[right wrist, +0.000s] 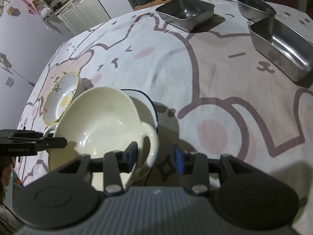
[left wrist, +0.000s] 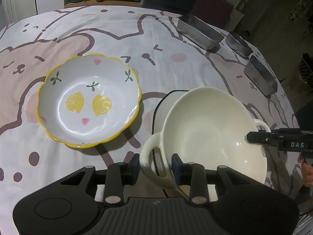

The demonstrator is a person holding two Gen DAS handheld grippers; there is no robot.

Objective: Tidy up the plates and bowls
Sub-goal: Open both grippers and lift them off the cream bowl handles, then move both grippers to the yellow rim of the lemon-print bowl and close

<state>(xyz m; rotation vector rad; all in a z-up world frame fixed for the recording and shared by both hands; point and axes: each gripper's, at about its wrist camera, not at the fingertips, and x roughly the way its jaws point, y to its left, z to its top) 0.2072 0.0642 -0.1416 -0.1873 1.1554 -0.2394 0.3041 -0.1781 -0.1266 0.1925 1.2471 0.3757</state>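
Note:
A cream two-handled bowl sits tilted in a white dish with a dark blue rim. My left gripper straddles the bowl's near handle, with a thin gap at each pad, so it is open. My right gripper stands open around the opposite handle, its right pad well clear. Each gripper also shows from the side in the other view, at the bowl's rim. A white bowl with a yellow wavy rim and lemon pattern rests to the left.
Three steel trays line the far right of the table; in the right wrist view they are. A cartoon-bear tablecloth covers the table. Cabinets and a bin stand beyond the far edge.

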